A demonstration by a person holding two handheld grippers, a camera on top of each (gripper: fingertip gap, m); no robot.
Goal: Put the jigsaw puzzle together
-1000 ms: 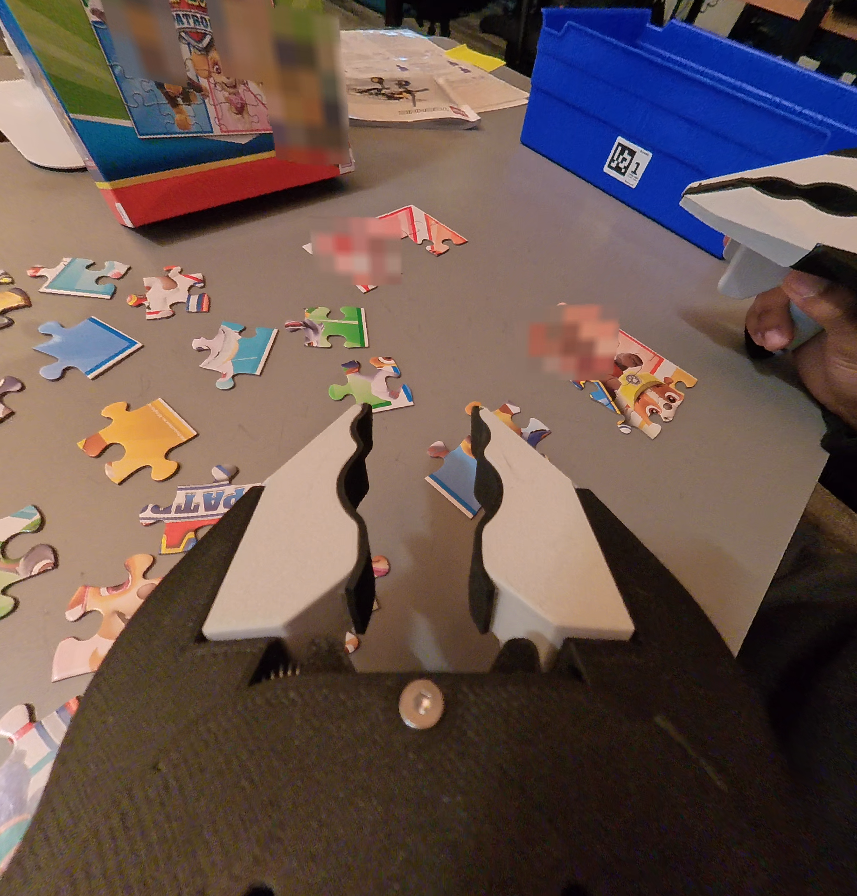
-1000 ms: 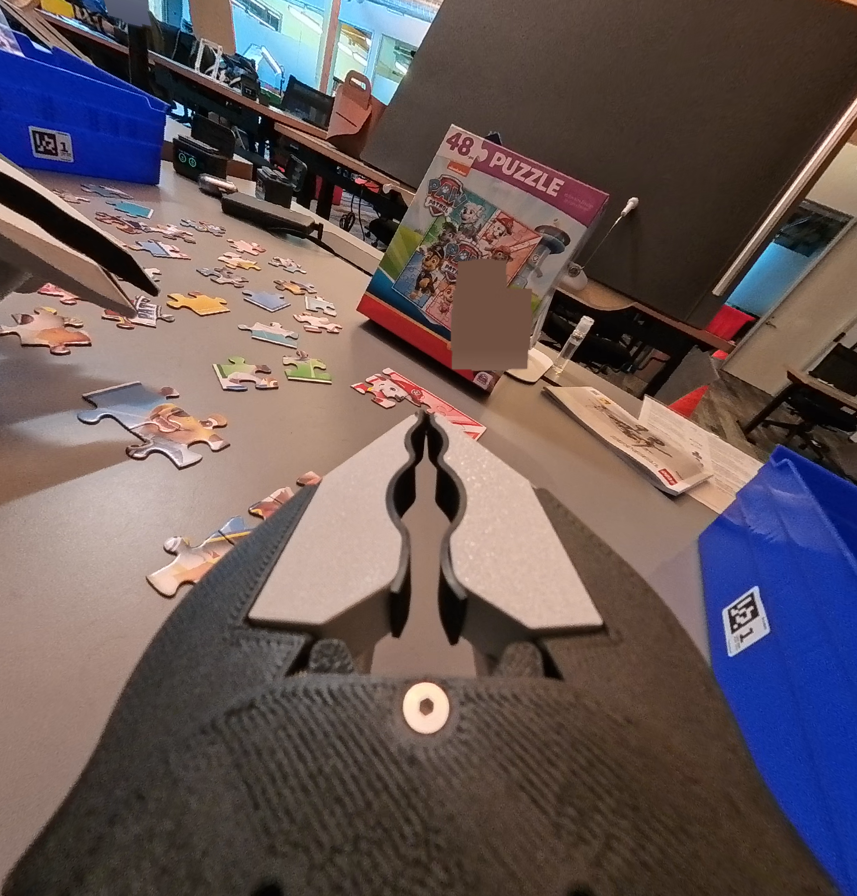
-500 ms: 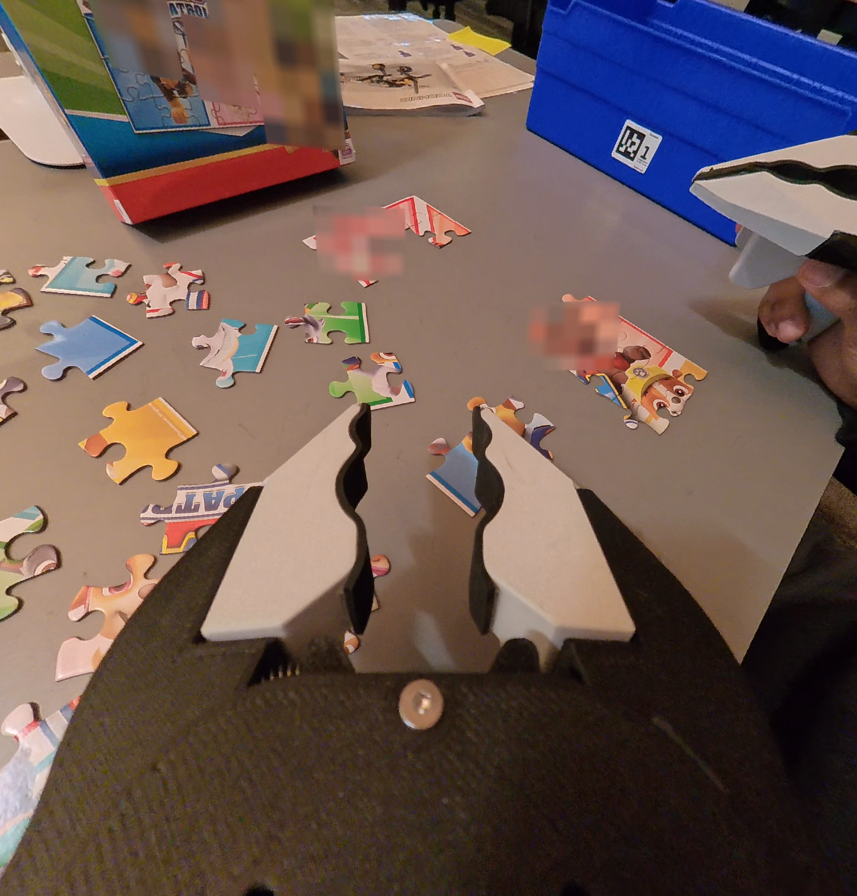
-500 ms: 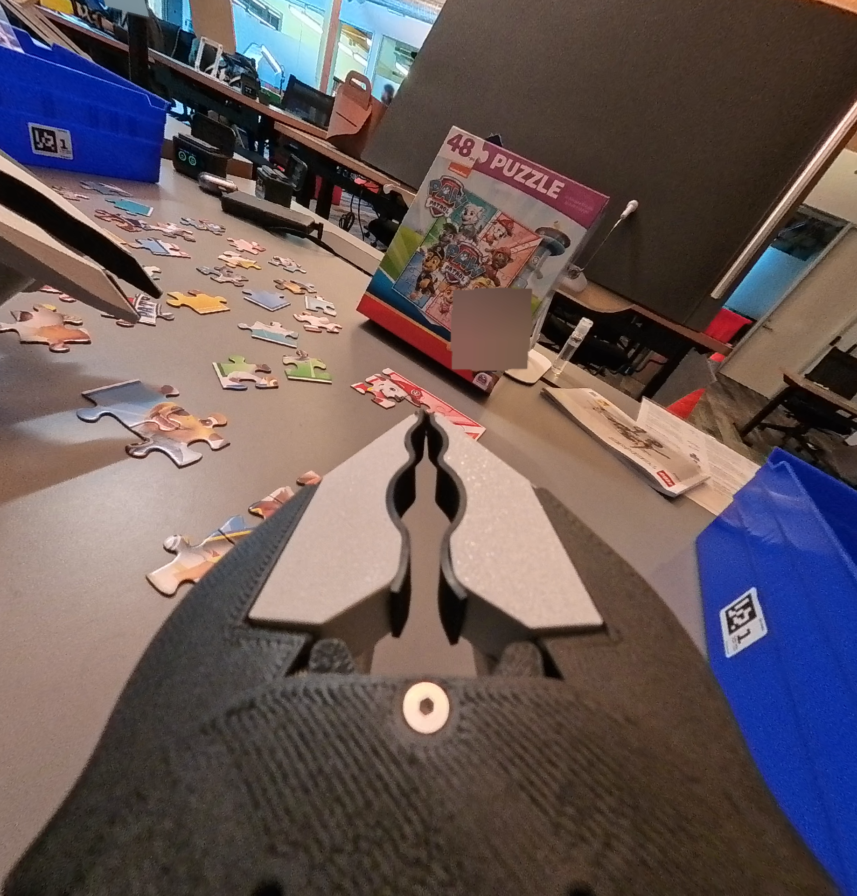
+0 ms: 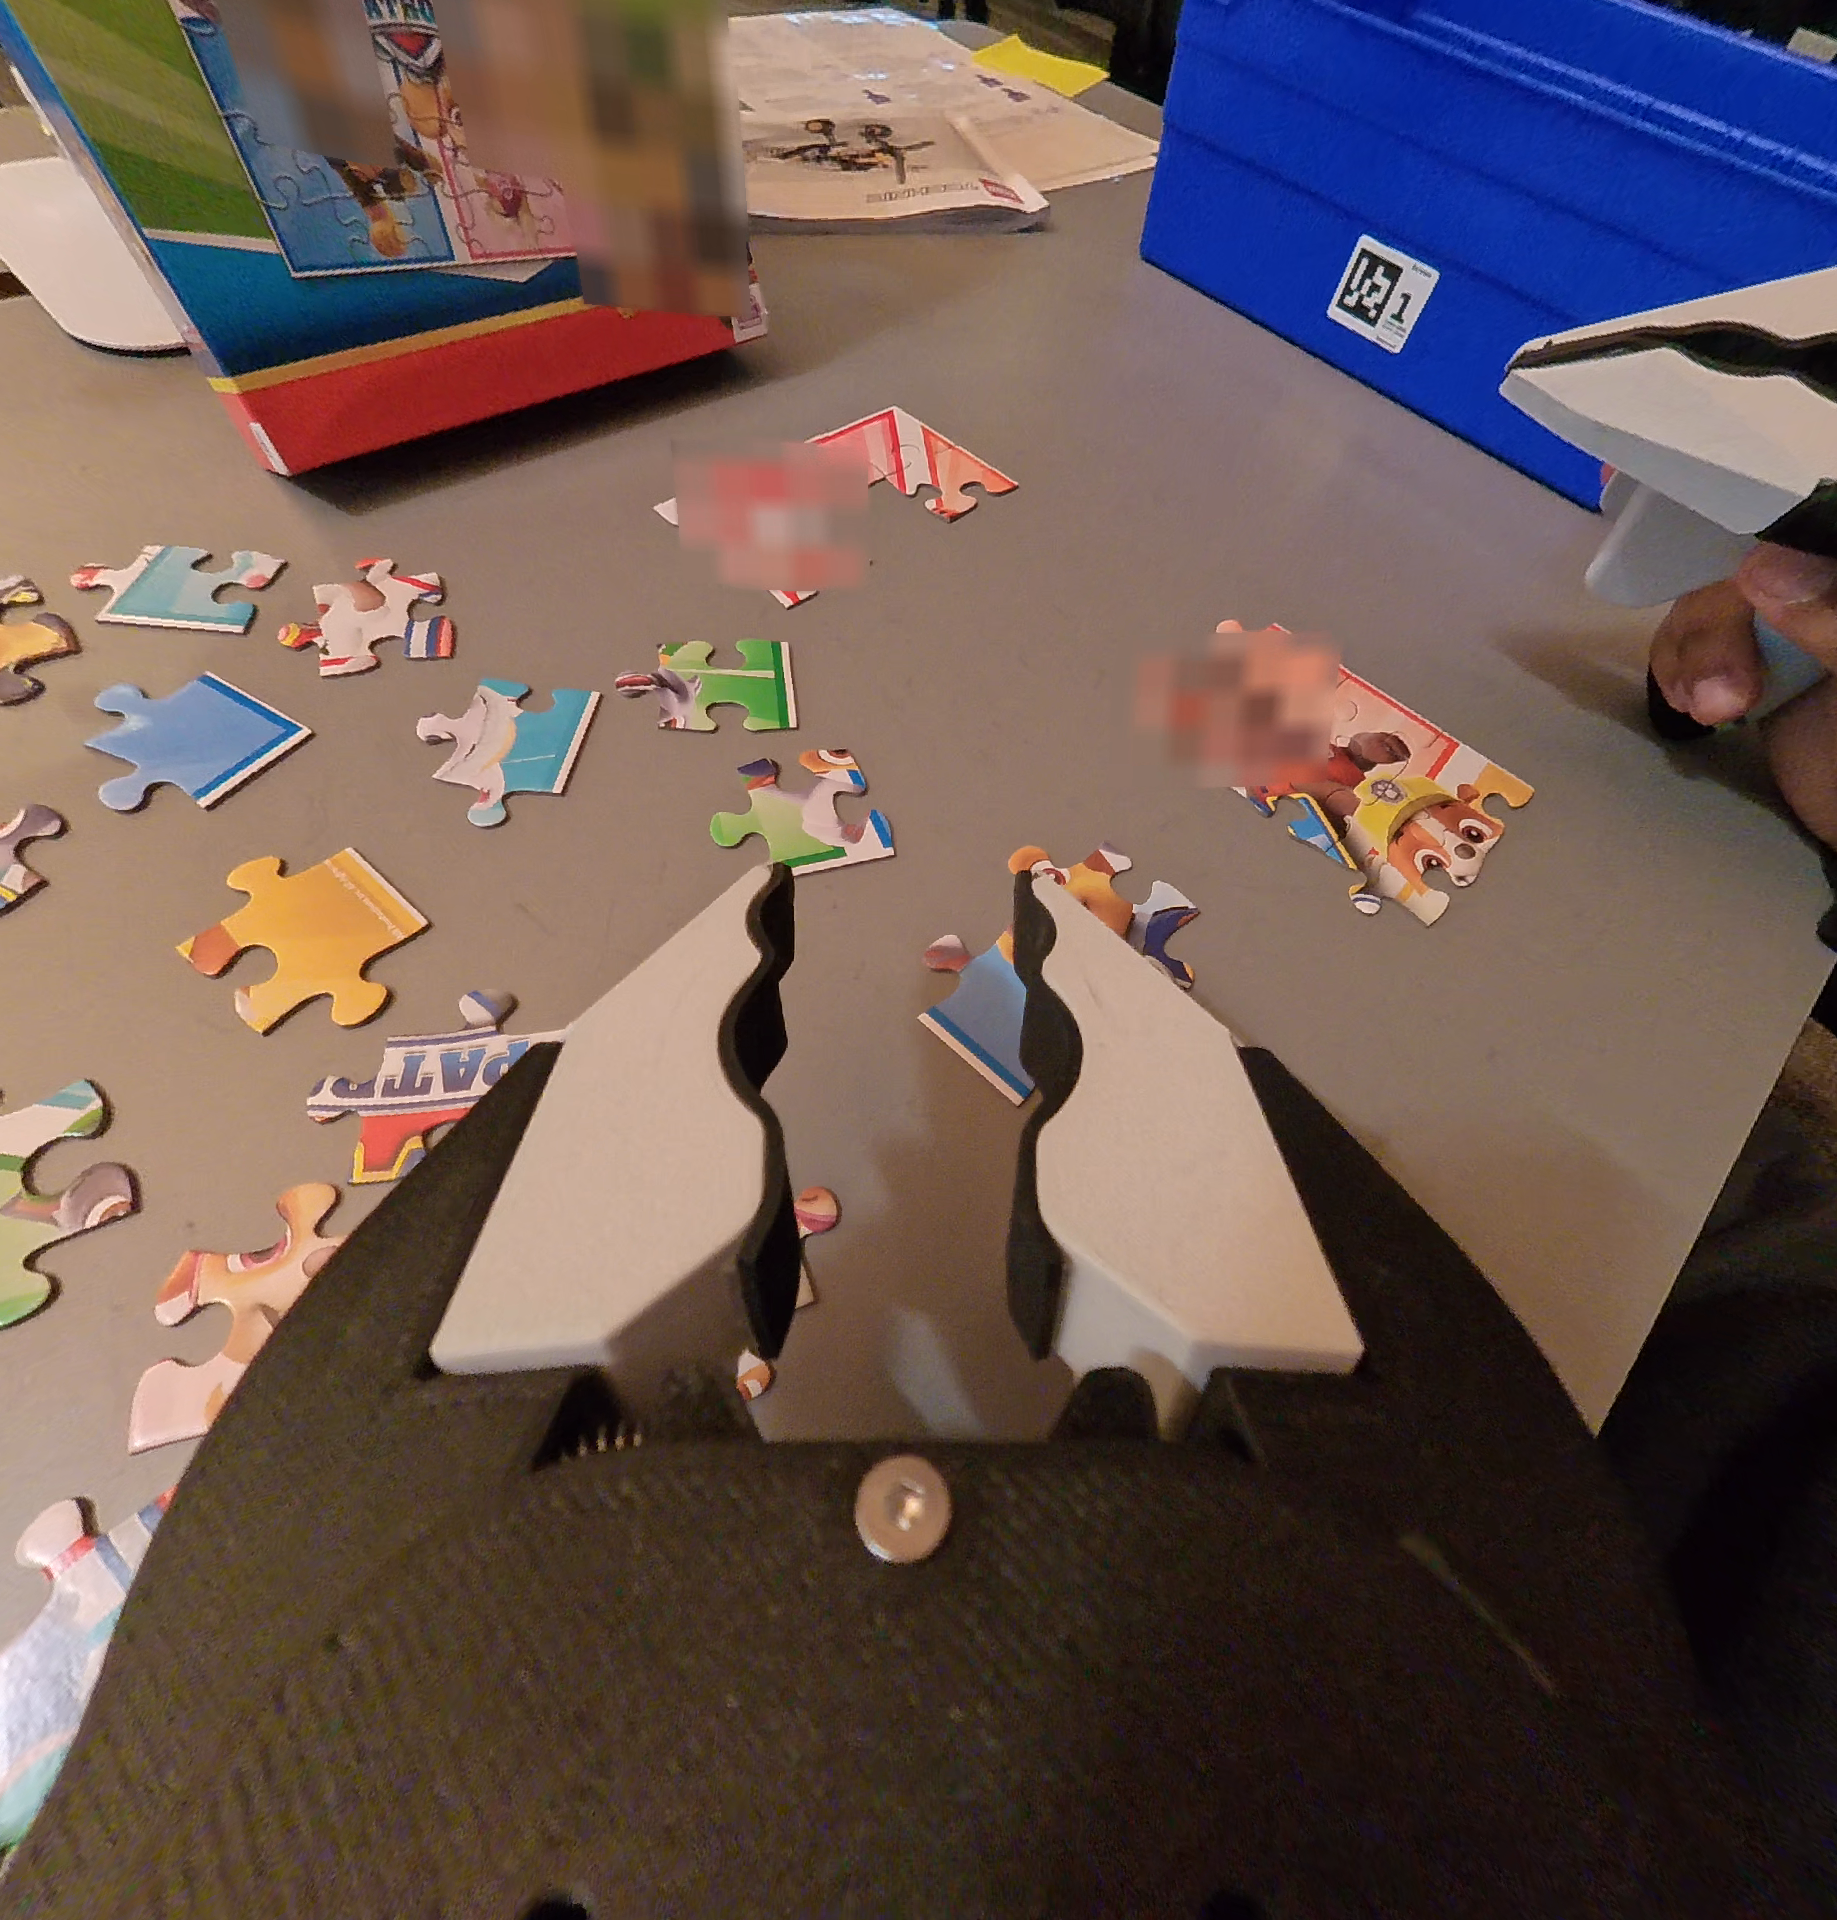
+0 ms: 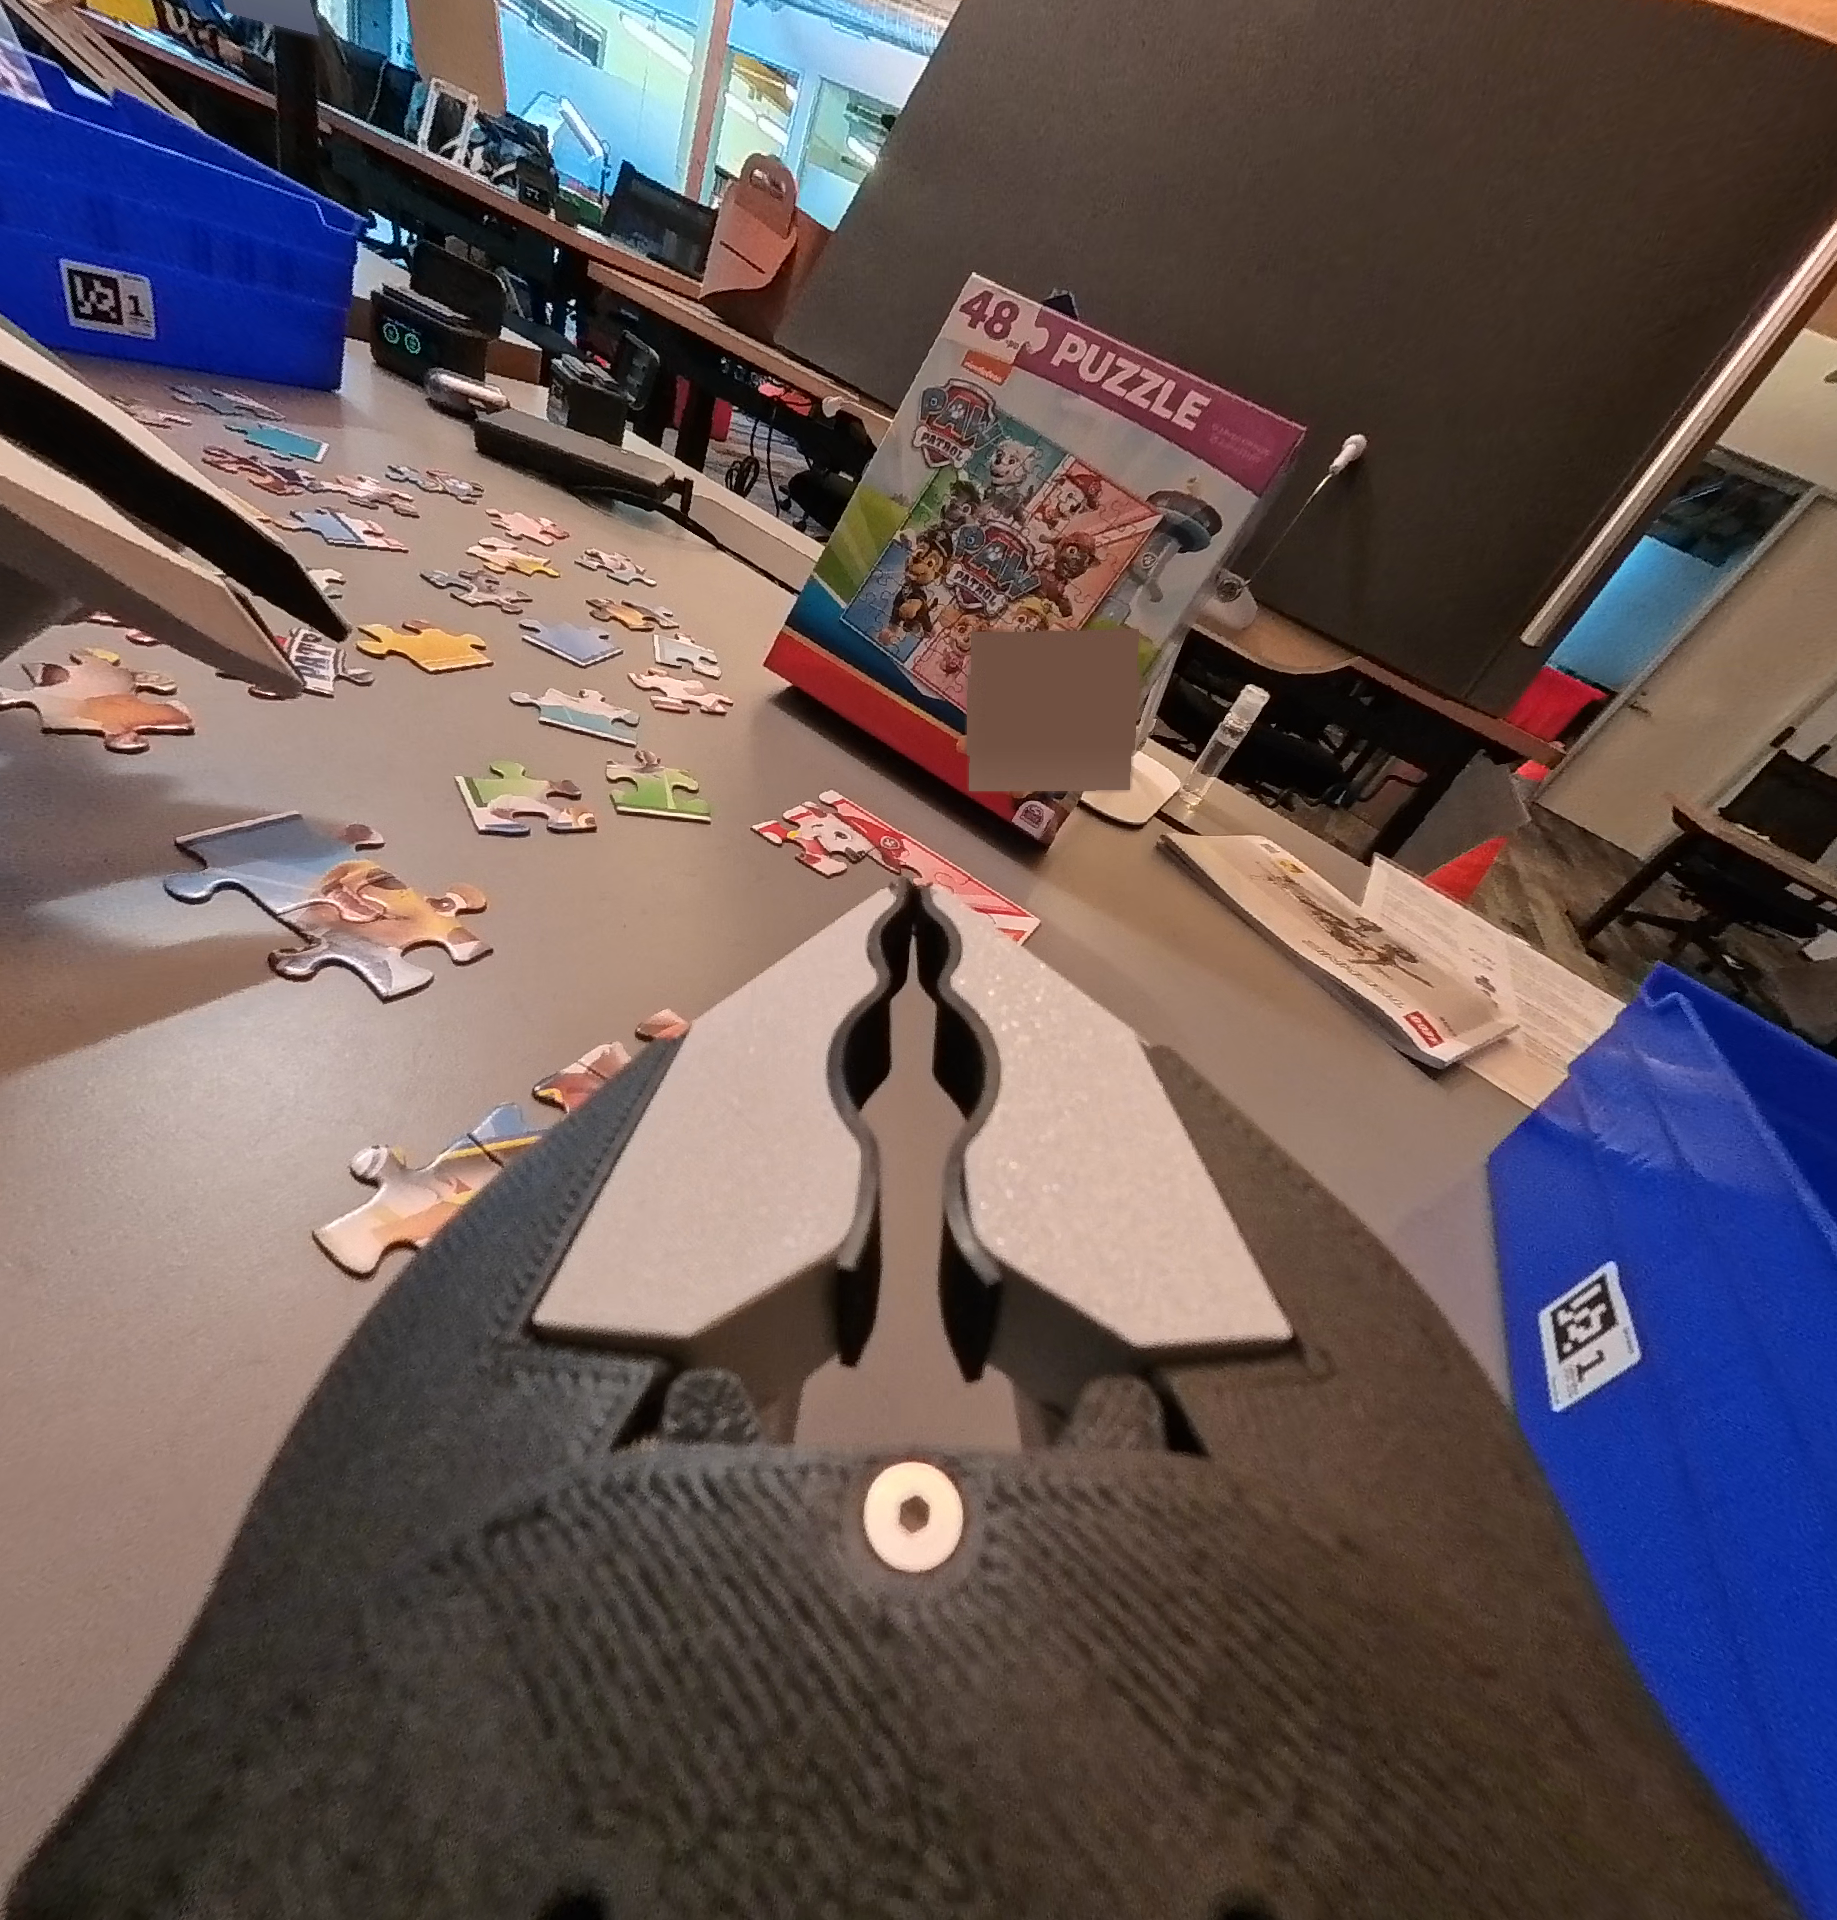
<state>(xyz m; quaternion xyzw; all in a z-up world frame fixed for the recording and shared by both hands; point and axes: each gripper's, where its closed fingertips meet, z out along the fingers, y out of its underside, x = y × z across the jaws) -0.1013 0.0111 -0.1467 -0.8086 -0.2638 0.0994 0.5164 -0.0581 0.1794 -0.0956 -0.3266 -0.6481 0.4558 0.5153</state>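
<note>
My left gripper [image 5: 901,883] is open and empty above the grey table [image 5: 1153,499]. Its right finger [image 5: 1132,1091] partly covers a blue and orange puzzle piece [image 5: 981,1003]. A green and white piece [image 5: 805,805] lies just past its left fingertip. Several loose puzzle pieces lie scattered to the left. My right gripper [image 6: 914,891] is shut with nothing between its pads, low over the table near a red and white joined strip of pieces [image 6: 872,847]. It also shows in the left wrist view [image 5: 1703,405], held by a hand [image 5: 1766,675]. A joined group of pieces [image 5: 1402,790] lies near it.
A puzzle box [image 6: 1039,561] stands at the back of the table. A blue bin [image 5: 1496,177] stands at the right, another [image 6: 155,260] at the far left. A paper booklet [image 6: 1340,956] lies beside the box. The table edge [image 5: 1714,1226] runs close on the right. My hands' fingertips stand some 20 cm from each other.
The left wrist view has shifted slightly, so the pieces and the blue bin sit a little farther right and up. Both grippers keep their jaw states.
</note>
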